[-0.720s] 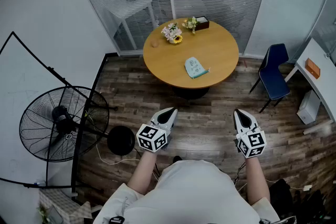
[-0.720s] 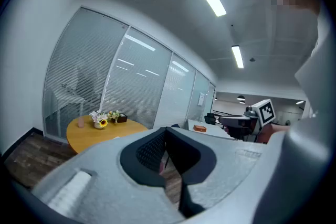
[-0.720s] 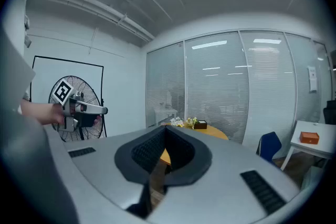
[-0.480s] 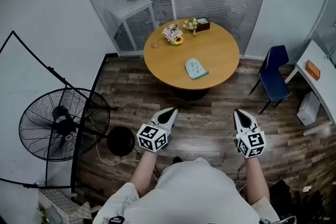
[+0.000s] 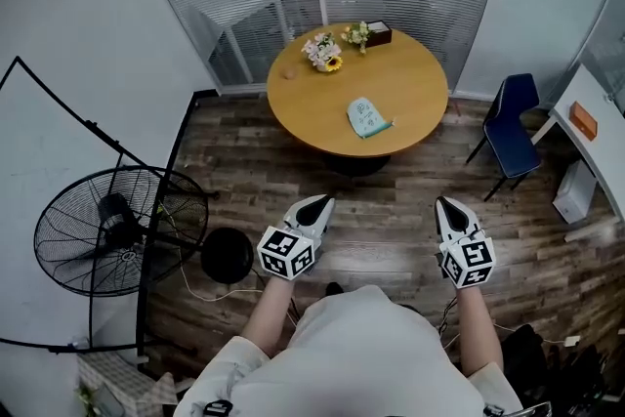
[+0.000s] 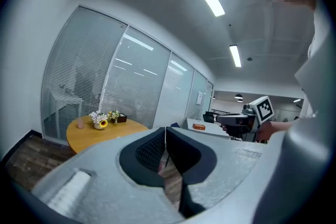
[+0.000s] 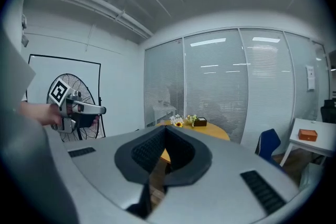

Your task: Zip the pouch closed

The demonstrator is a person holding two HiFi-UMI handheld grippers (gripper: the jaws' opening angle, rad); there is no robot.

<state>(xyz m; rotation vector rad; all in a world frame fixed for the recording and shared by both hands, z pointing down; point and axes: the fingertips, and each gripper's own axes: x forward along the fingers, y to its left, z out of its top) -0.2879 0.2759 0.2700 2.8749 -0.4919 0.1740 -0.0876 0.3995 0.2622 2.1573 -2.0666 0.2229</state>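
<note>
The left gripper (image 5: 317,203) and right gripper (image 5: 445,204) are held side by side, nearly level, above the wood floor (image 5: 391,234). The left gripper's jaws are pressed together with nothing between them, and the right gripper's are likewise closed and empty. A fan (image 5: 112,229) stands on the floor left of the left gripper. Well ahead of both grippers, between their lines, the pouch (image 5: 367,118) lies flat on the round surface (image 5: 303,103), untouched; its zip is too small to make out. Past the pouch, flowers (image 5: 322,54) and a box (image 5: 379,35) stand near the far edge. A chair (image 5: 513,134) stands ahead and right of the right gripper.
</note>
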